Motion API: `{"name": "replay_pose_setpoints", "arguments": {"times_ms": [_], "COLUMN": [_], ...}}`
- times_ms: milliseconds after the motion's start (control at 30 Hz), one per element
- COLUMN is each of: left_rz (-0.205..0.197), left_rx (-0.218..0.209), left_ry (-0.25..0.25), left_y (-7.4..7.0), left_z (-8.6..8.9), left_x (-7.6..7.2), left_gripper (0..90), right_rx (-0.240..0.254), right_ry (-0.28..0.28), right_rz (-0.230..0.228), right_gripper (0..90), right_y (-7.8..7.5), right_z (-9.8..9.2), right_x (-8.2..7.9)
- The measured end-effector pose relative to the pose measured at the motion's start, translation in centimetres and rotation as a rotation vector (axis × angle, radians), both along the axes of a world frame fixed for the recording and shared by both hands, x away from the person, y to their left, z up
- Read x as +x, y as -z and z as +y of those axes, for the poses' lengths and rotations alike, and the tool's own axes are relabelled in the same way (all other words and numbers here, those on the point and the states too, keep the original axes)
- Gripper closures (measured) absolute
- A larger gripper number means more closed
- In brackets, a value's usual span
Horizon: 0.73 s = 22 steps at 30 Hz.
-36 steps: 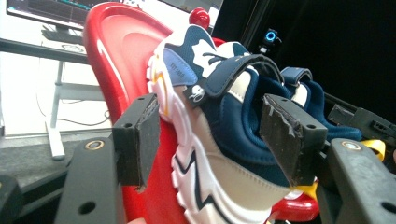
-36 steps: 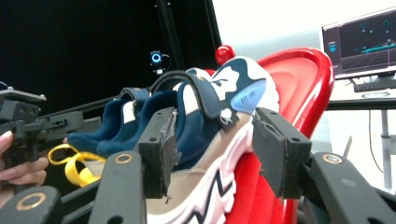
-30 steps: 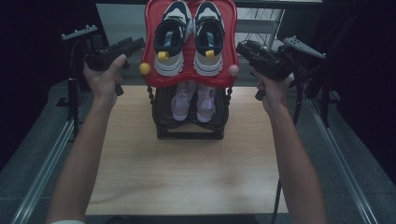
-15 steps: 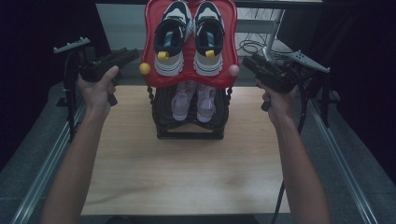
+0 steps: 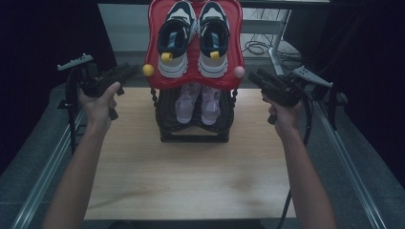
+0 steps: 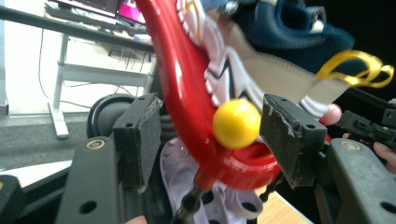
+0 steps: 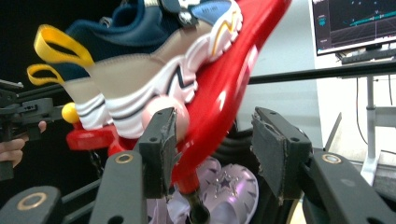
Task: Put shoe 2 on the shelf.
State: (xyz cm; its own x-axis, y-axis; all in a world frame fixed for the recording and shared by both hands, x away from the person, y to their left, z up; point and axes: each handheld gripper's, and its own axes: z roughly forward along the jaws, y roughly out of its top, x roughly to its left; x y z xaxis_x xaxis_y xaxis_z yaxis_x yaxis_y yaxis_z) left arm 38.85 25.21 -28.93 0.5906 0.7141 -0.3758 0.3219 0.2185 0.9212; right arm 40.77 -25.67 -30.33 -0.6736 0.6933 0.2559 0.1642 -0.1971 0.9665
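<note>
We're closing in on both sides of the glossy red plastic tray [image 5: 193,78] that tops the black two-tier shoe rack [image 5: 193,131] at the far middle of the wooden table [image 5: 191,176]. On it sits a pair of navy, white and beige sneakers with yellow heel loops [image 5: 193,40], tilted towards us; below, a pair of lilac glittery shoes [image 5: 197,102] waits on the lower shelf.

Our left gripper [image 5: 129,70] hangs just beside the tray's left corner, jaws wide with nothing between the pads; its own view puts the yellow ball knob [image 6: 236,123] and the tray's red rim [image 6: 187,93] right in the gap, not yet pinched. Our right gripper [image 5: 255,76] mirrors it at the other corner, jaws spread and empty, the pink ball knob [image 7: 175,116] peeking past the left pad and the rim crossing the gap.

Now the risks, as we judge them. That rim is slick and curved, so a pad landing on the round knob rather than the edge could skid off. If one side bites before the other, the tray may twist and the sneakers, already sloping our way, could slide off the front. Any hard sideways nudge might rock the whole rack.
</note>
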Motion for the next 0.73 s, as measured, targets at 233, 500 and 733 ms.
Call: {"name": "replay_pose_setpoints", "arguments": {"times_ms": [233, 500, 733], "left_rz": [0.02, 0.036, 0.038], "left_rx": [0.01, 0.012, 0.019], "left_ry": [-0.002, -0.007, -0.008], "left_y": [1.9, 2.7, 2.8], "left_z": [0.1, 0.3, 0.2], "left_x": [-0.2, 0.0, 0.0], "left_gripper": [38.4, 38.7, 38.8], "right_rx": [-0.01, -0.012, -0.02], "right_ry": [0.001, 0.001, 0.002], "right_rz": [0.03, 0.043, 0.042], "right_gripper": [49.7, 49.7, 49.6], "right_y": [1.9, 2.5, 2.5], "right_z": [-0.1, -0.1, -0.1], "right_x": [0.1, 0.4, 0.4]}}
